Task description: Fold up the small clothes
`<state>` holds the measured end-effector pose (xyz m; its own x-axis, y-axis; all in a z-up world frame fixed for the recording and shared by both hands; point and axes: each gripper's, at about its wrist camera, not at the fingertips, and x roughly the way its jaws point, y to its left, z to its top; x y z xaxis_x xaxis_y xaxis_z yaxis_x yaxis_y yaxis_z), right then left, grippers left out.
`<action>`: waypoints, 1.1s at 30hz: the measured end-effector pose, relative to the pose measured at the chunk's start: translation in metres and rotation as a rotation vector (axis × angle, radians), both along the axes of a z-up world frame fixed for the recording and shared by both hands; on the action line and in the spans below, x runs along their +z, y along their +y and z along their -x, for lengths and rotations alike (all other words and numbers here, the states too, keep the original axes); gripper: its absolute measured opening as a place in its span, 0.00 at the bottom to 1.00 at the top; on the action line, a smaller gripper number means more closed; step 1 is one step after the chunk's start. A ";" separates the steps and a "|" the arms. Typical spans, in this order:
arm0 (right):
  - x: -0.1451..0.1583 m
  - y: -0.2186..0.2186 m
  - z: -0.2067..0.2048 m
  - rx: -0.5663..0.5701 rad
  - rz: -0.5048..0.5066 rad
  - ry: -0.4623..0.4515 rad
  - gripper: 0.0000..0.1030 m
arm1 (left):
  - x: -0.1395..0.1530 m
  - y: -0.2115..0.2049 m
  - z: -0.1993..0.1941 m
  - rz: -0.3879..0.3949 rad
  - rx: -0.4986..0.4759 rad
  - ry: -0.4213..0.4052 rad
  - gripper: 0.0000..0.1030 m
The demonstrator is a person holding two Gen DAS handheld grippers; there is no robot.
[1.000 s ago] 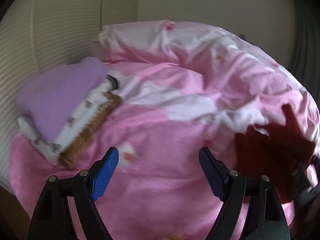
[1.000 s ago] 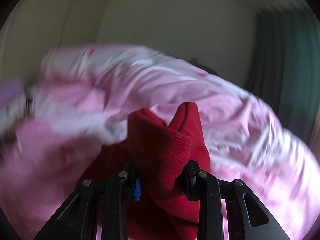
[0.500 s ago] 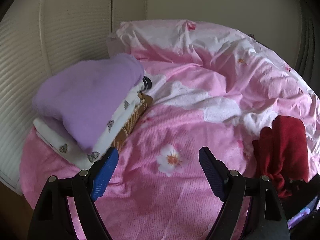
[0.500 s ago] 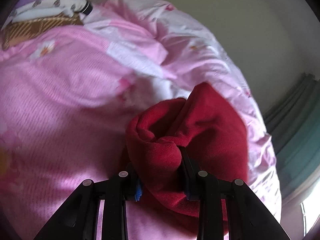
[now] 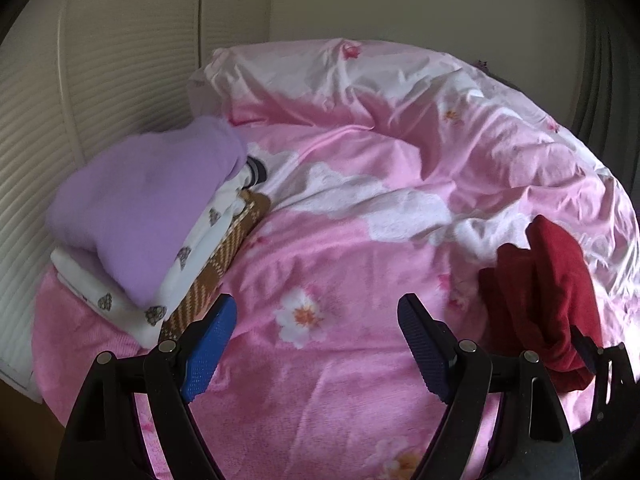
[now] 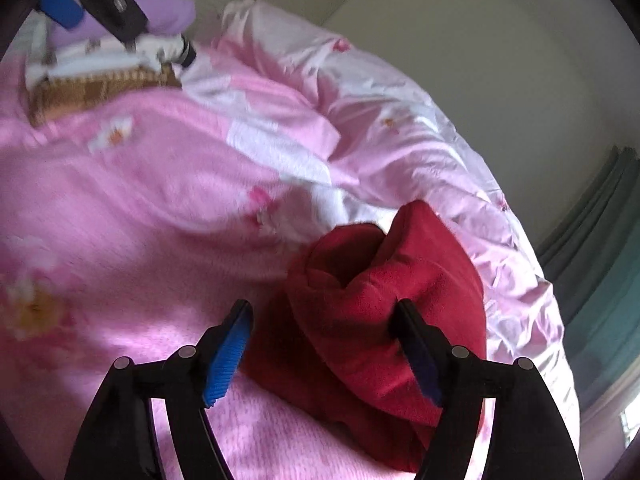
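A crumpled dark red garment (image 6: 384, 300) lies on the pink bedcover between the jaws of my right gripper (image 6: 322, 312). Those jaws are opening: the left pad stands clear of the cloth, while the right finger still brushes it. In the left wrist view the red garment (image 5: 548, 288) is at the right, with a right finger (image 5: 584, 350) beside it. My left gripper (image 5: 316, 312) hovers open over bare bedcover with nothing between its fingers. To its left is a stack of folded clothes: purple (image 5: 148, 200) on top, white patterned (image 5: 192, 256) below, brown checked (image 5: 224, 268) at the bottom.
A rumpled pink flowered bedcover (image 5: 340, 240) covers the whole bed, bunched up toward the far side. A ribbed cream panel (image 5: 100, 80) stands left of the stack, and a green curtain (image 6: 592, 280) hangs past the bed's right edge.
My right gripper came down to the bed with the red garment, rolled, and its jaws spread off the cloth. The left view shifted a little, so the folded stack shows more fully.
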<state>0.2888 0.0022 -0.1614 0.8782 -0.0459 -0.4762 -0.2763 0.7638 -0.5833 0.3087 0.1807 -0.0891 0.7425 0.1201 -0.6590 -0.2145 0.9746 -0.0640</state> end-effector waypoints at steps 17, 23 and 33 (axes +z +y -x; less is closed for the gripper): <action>0.075 -0.183 0.016 -0.194 -0.527 0.001 0.71 | 0.057 -0.173 -0.066 -0.003 -0.423 -0.045 0.80; 0.064 -0.232 -0.010 -0.273 -0.608 0.030 0.71 | 0.026 -0.222 -0.125 0.004 -0.494 0.082 0.71; 0.046 -0.252 -0.036 -0.286 -0.687 0.055 0.71 | -0.023 -0.228 -0.171 0.172 -0.570 0.271 0.31</action>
